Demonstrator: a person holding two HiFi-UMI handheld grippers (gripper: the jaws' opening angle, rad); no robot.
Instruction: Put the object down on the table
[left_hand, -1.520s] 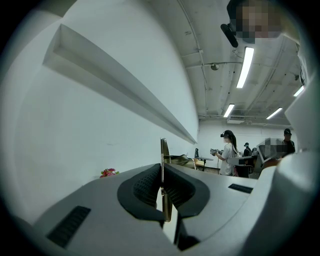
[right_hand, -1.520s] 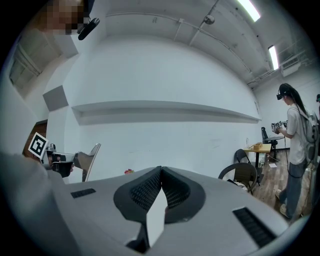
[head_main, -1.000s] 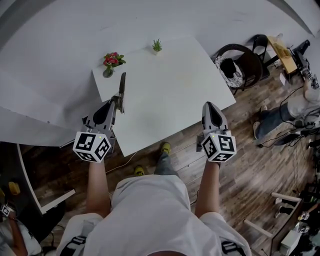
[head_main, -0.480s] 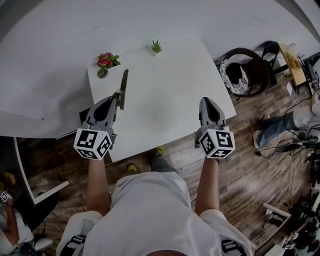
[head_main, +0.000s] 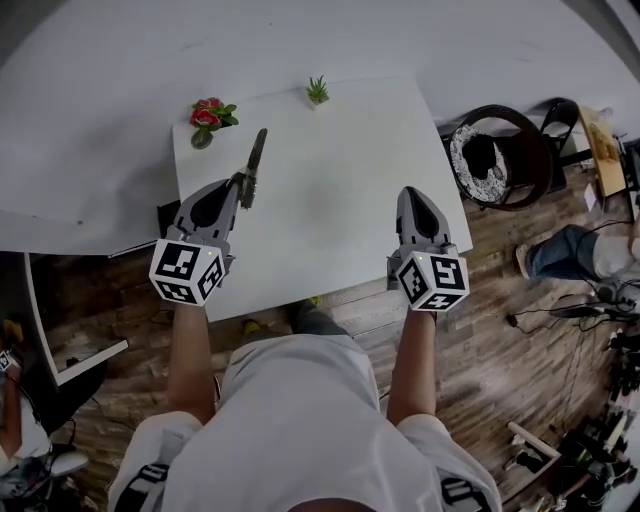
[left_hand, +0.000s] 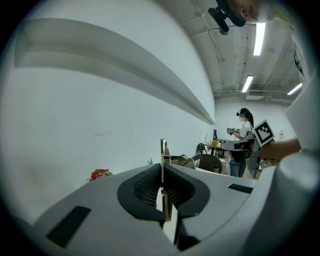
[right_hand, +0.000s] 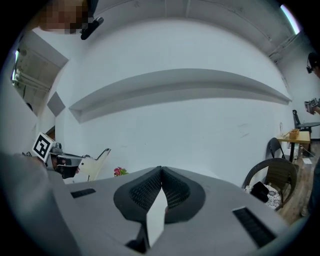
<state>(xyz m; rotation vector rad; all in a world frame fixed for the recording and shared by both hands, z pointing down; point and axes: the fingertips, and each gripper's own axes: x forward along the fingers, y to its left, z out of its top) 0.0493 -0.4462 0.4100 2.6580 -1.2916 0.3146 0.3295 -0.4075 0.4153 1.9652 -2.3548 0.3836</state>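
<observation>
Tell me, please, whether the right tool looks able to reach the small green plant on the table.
Probably yes: the right tool is shut and empty, and only bare table lies between it and the green plant at the far edge, though that means stretching forward.

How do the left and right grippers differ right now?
The left gripper is clamped on a thin flat tool that sticks out ahead over the table; the right gripper is shut on nothing. In the head view the left gripper angles inward, while the right gripper points nearly straight ahead. Shared: both have their jaws together, and both are over the table's near side.
</observation>
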